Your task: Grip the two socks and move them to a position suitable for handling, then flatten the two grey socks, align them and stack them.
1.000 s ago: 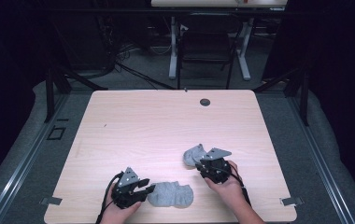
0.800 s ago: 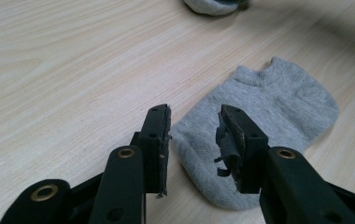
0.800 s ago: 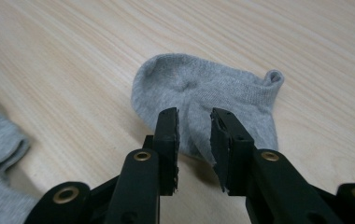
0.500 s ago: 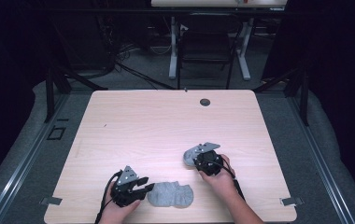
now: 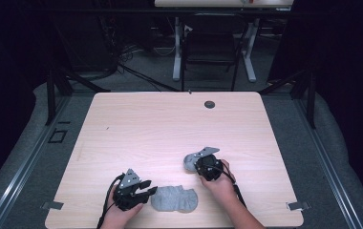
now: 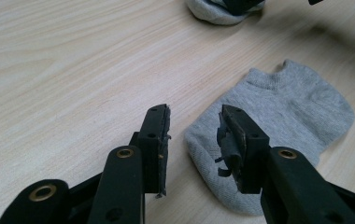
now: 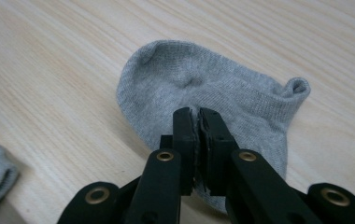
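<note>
Two grey ankle socks lie on the light wooden tabletop [image 5: 160,124], both toward its near edge. The first sock [image 5: 175,199] lies flat close to the near edge, about at its middle. The second sock [image 5: 189,162] lies farther from that edge and a little toward the right side, well apart from the first one.

The left gripper [image 5: 144,188] is beside the near edge, left of the first sock, and it points at the toe end. In the left gripper view its fingers [image 6: 156,140] are released, with a clear gap between them. The toe of the first sock [image 6: 278,121] lies just in front of the right finger, and I see no pressing on the cloth. The torn pad on that finger hangs loose.

The right gripper [image 5: 202,164] stands over the second sock. In the right gripper view its fingers [image 7: 185,140] have just been closing and now stand clenched, almost touching each other, on the middle of the second sock [image 7: 203,88]. A thin fold of the grey cloth seems to be pinched between them, while the rest of this sock lies flat on the tabletop, with its cuff turned up at the far right end.
</note>
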`<state>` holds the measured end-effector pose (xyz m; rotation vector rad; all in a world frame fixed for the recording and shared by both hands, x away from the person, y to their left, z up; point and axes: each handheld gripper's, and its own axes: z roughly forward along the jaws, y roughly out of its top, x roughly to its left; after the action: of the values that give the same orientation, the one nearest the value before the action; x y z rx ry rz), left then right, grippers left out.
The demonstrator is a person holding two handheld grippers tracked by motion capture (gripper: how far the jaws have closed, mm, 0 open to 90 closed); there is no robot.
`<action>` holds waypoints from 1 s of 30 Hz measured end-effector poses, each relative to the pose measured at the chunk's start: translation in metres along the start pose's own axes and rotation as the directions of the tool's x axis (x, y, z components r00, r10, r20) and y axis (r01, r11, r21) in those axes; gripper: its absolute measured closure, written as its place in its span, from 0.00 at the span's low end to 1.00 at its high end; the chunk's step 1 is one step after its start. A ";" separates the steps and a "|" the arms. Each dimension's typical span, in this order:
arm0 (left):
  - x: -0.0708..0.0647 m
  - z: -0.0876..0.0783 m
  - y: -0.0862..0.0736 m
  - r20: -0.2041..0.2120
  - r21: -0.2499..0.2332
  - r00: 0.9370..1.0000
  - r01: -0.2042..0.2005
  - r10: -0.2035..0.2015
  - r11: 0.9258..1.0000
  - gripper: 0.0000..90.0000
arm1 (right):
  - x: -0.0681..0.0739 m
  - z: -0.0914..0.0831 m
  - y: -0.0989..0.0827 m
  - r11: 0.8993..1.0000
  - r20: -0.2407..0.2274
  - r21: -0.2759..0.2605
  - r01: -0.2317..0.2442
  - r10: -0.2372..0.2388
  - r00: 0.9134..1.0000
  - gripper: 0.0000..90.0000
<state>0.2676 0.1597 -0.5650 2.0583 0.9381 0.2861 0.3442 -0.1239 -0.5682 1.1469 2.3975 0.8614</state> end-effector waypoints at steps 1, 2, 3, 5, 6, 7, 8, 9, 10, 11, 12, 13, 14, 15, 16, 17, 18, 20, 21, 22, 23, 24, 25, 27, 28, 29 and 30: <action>0.000 0.000 0.000 0.000 0.000 1.000 0.006 -0.006 1.000 0.70 | 0.002 0.000 0.000 1.000 -0.006 0.002 0.000 0.000 1.000 0.95; 0.001 0.000 0.000 0.000 -0.003 1.000 0.010 -0.010 1.000 0.70 | 0.004 0.000 0.000 1.000 -0.003 -0.003 -0.006 0.006 1.000 0.95; 0.001 -0.001 0.000 -0.003 -0.004 1.000 0.009 -0.009 1.000 0.70 | 0.006 0.000 0.000 1.000 -0.008 0.000 -0.007 0.007 1.000 0.95; 0.001 -0.001 0.000 -0.006 -0.006 1.000 0.020 -0.020 1.000 0.70 | 0.014 0.002 0.002 1.000 -0.021 -0.005 -0.009 0.009 1.000 0.95; 0.002 -0.001 0.000 -0.015 -0.007 1.000 0.018 -0.019 1.000 0.70 | 0.014 0.002 0.002 1.000 -0.021 -0.005 -0.009 0.009 1.000 0.95; 0.002 -0.001 0.000 -0.005 -0.007 1.000 0.018 -0.018 1.000 0.70 | 0.016 0.002 0.003 1.000 -0.027 -0.001 -0.003 0.003 1.000 0.95; 0.003 -0.001 0.000 -0.007 -0.010 1.000 0.020 -0.020 1.000 0.70 | 0.018 0.003 0.004 1.000 -0.039 -0.001 -0.009 0.009 0.999 0.95; 0.004 -0.001 0.000 -0.011 -0.010 1.000 0.012 -0.012 1.000 0.70 | 0.020 0.003 0.005 1.000 -0.046 -0.003 -0.013 0.012 0.999 0.95; 0.004 0.000 0.000 -0.011 -0.003 1.000 0.010 -0.011 1.000 0.70 | 0.023 0.004 0.005 1.000 -0.051 -0.002 -0.012 0.012 0.999 0.96; 0.005 0.000 0.000 -0.009 -0.003 1.000 0.015 -0.015 1.000 0.70 | 0.025 0.004 0.006 1.000 -0.049 0.002 -0.010 0.010 0.999 0.96; 0.005 0.000 0.000 -0.010 -0.006 1.000 0.016 -0.016 1.000 0.70 | 0.027 0.004 0.007 1.000 -0.057 0.006 -0.011 0.012 0.998 0.96; 0.005 0.000 0.000 -0.011 -0.009 1.000 0.021 -0.021 1.000 0.70 | 0.029 0.005 0.008 1.000 -0.061 0.003 -0.017 0.017 0.998 0.96; 0.005 0.000 0.000 -0.013 -0.009 1.000 0.021 -0.021 1.000 0.70 | 0.031 0.006 0.009 1.000 -0.067 0.006 -0.018 0.018 0.998 0.96; 0.005 0.001 0.000 -0.013 -0.010 1.000 0.023 -0.023 1.000 0.70 | 0.034 0.007 0.009 1.000 -0.076 -0.002 -0.031 0.031 0.997 0.96; 0.005 0.001 0.000 -0.015 -0.010 1.000 0.021 -0.021 1.000 0.70 | 0.037 0.008 0.010 0.999 -0.081 -0.008 -0.042 0.041 0.996 0.96; 0.005 0.001 0.000 -0.014 -0.012 1.000 0.022 -0.022 1.000 0.69 | 0.040 0.008 0.011 0.999 -0.088 -0.003 -0.041 0.041 0.995 0.96; 0.005 0.001 0.000 -0.015 -0.012 1.000 0.022 -0.022 1.000 0.69 | 0.040 0.008 0.011 0.999 -0.088 -0.003 -0.041 0.041 0.995 0.96; 0.006 0.001 0.000 -0.019 -0.007 1.000 0.020 -0.020 1.000 0.69 | 0.044 0.008 0.012 0.999 -0.098 0.006 -0.045 0.045 0.994 0.96; 0.006 0.001 0.000 -0.027 -0.008 0.999 0.020 -0.020 1.000 0.69 | 0.045 0.009 0.013 0.999 -0.099 0.007 -0.054 0.054 0.994 0.96; 0.007 0.001 0.001 -0.021 -0.007 1.000 0.018 -0.018 1.000 0.69 | 0.047 0.009 0.013 0.998 -0.103 0.012 -0.055 0.056 0.993 0.96; 0.007 0.002 0.001 -0.019 -0.006 1.000 0.019 -0.019 1.000 0.69 | 0.049 0.009 0.013 0.998 -0.107 0.010 -0.056 0.057 0.993 0.96; 0.007 0.002 0.001 -0.020 -0.007 1.000 0.020 -0.020 1.000 0.69 | 0.050 0.010 0.014 0.998 -0.110 0.008 -0.057 0.058 0.992 0.96; 0.007 0.003 0.002 -0.020 -0.013 1.000 0.023 -0.023 1.000 0.69 | 0.052 0.009 0.015 0.999 -0.108 0.021 -0.049 0.051 0.993 0.96; 0.007 0.004 0.003 -0.022 -0.012 1.000 0.015 -0.015 1.000 0.69 | 0.055 0.010 0.015 0.998 -0.114 0.017 -0.055 0.056 0.992 0.96; 0.007 0.004 0.003 -0.021 -0.017 1.000 0.023 -0.023 1.000 0.69 | 0.056 0.010 0.015 0.998 -0.114 0.012 -0.054 0.055 0.992 0.95; 0.007 0.005 0.004 -0.023 -0.017 0.999 0.023 -0.023 1.000 0.69 | 0.058 0.010 0.016 0.999 -0.113 0.018 -0.051 0.052 0.992 0.95; 0.007 0.005 0.005 -0.021 -0.014 1.000 0.014 -0.015 1.000 0.70 | 0.059 0.010 0.016 0.998 -0.117 0.017 -0.056 0.057 0.991 0.95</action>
<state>0.2778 0.1596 -0.5652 2.0386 0.9608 0.3062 0.3230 -0.0655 -0.5683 1.2060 2.4794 0.9566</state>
